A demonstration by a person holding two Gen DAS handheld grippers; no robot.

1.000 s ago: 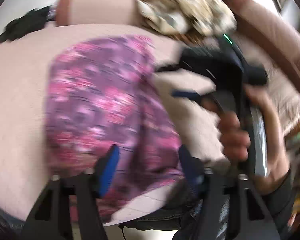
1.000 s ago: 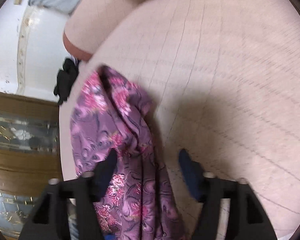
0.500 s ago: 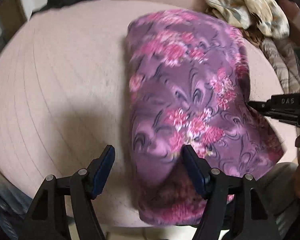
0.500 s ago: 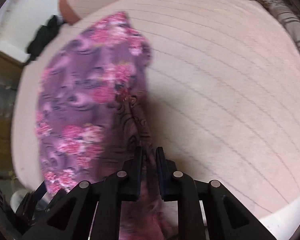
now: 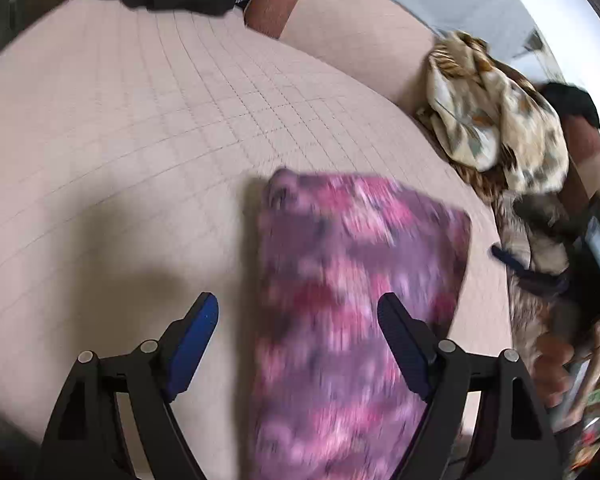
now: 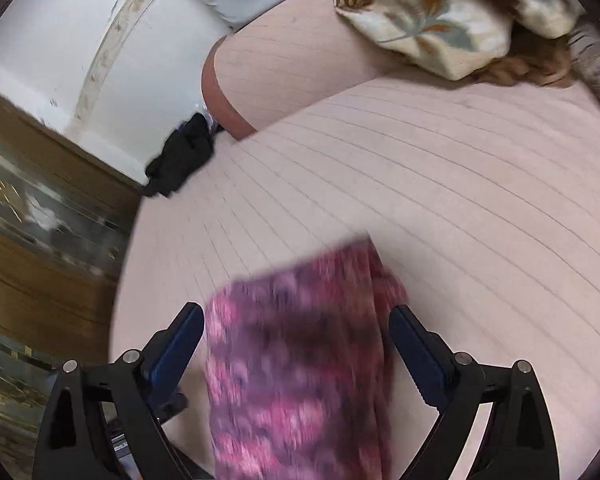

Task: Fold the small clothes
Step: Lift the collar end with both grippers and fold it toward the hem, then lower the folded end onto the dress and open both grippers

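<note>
Left wrist view: the purple floral cloth [image 5: 352, 300] lies folded on the pink couch [image 5: 140, 140], reaching between the left gripper [image 5: 298, 312], whose jaws are opening, not pressing it. The right gripper [image 6: 296, 322] likewise is opening over the cloth [image 6: 292, 360].

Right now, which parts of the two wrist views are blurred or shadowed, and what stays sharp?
Left wrist view: the purple floral garment is motion-smeared, the left gripper is sharp, and a soft shadow lies on the quilted pink cover. Right wrist view: the garment is smeared again, the right gripper is crisp, and straight quilt lines bow from fisheye distortion.
</note>
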